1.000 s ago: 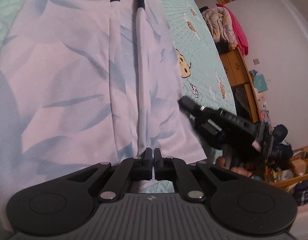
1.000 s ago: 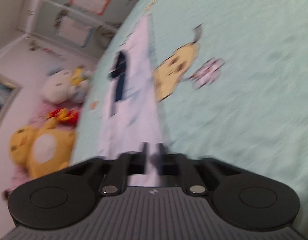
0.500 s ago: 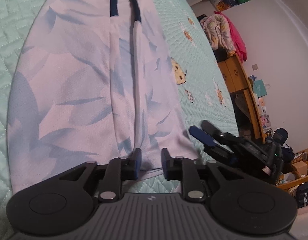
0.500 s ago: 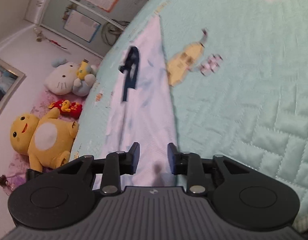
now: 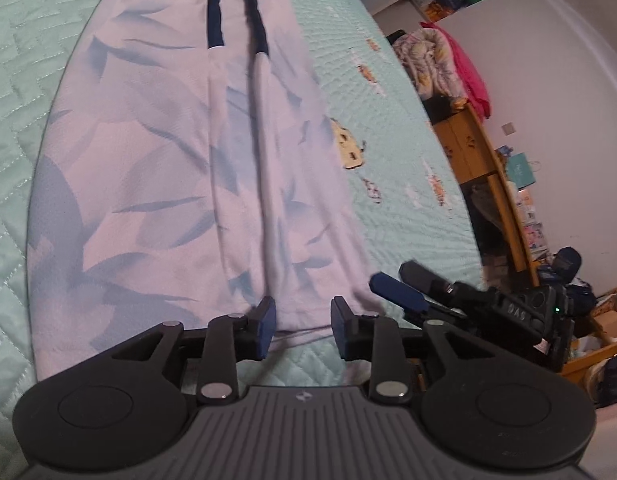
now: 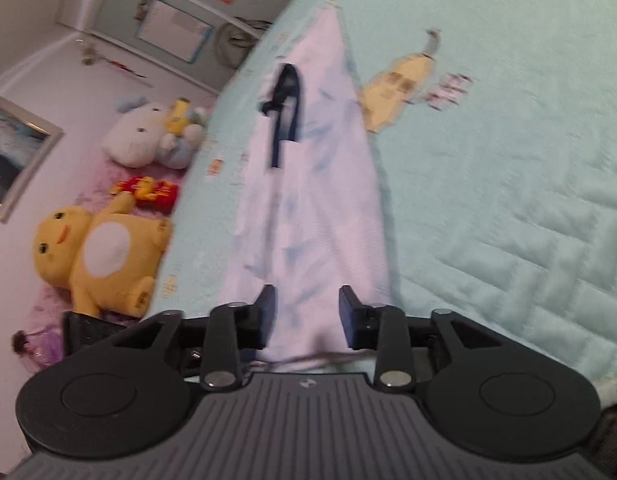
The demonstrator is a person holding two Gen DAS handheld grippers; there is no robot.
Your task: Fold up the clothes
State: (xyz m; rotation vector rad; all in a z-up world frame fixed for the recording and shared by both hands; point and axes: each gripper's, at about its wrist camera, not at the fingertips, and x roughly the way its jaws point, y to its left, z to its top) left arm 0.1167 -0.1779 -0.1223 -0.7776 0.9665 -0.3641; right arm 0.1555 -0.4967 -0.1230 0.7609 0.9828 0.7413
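Both your claws, left claw [image 5: 302,322] and right claw [image 6: 307,312], are spread, empty. Garment [image 5: 180,168] runs lengthwise toward frame top; its near hem lies between each claw's fingers.

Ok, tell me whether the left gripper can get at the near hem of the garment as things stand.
Probably yes. The left gripper is open right at the hem of the garment, with nothing between them. The right gripper sits off to the side, at the hem's corner.
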